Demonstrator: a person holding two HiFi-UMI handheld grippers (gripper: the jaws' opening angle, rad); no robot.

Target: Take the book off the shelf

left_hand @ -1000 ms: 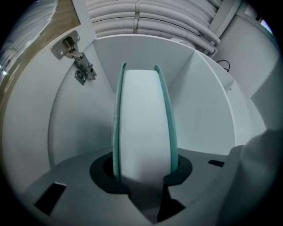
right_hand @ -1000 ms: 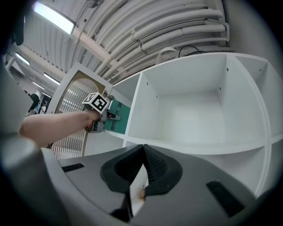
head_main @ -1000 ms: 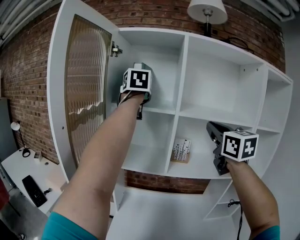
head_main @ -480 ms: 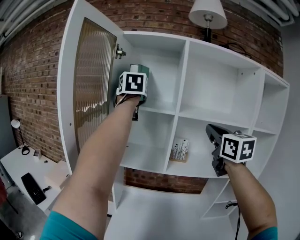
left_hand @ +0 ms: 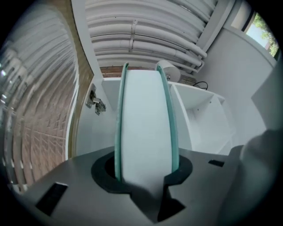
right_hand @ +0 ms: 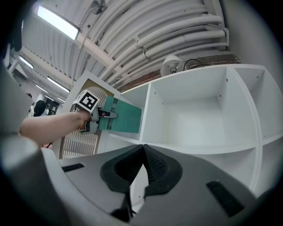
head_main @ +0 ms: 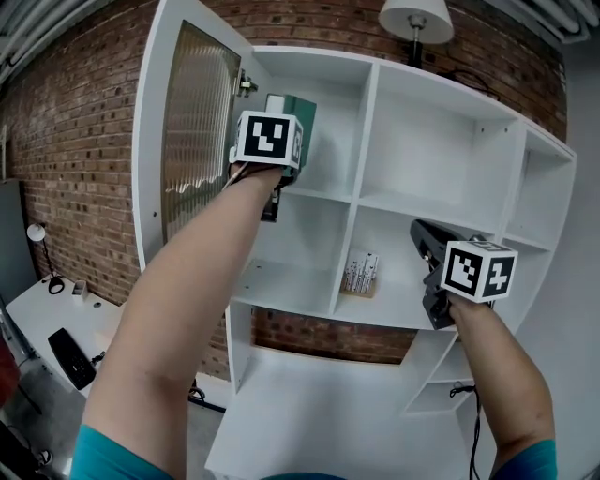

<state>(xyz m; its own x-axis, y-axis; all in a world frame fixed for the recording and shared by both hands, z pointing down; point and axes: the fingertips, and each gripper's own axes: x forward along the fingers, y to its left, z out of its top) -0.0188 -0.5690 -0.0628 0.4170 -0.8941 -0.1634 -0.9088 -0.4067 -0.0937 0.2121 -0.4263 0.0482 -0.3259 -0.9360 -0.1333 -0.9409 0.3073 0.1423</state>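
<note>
Nearest the camera, the right gripper, of matt grey plastic with black ribbed pads, has its jaws pressed together on nothing. It hangs before the lower right compartment of the shelf, with a white marker cube on its back.

The left gripper pinches the teal-green hardcover book by its near end. Two thin green covers flank a smooth pale block with a rounded top, and the black pads press on both covers. In the head view the book stands upright at the mouth of the top left compartment. In the right gripper view its flat green cover runs from the left gripper to the upright divider, which hides its far end.

The white board shelf unit has square open compartments with smooth, matt faces. Its tall white door with a ribbed glass panel stands open on the left, hung on a small metal hinge. A small slab with a black-and-white pattern leans in a lower compartment.

Behind lies a rough red brick wall. A lamp with a white cone shade stands on top of the shelf.

A second earlier only a sliver of green showed behind the left cube, deep in the compartment. Now the book is drawn well out and much of its cover is visible. The right gripper has shifted only slightly, and the patterned slab has not moved.
</note>
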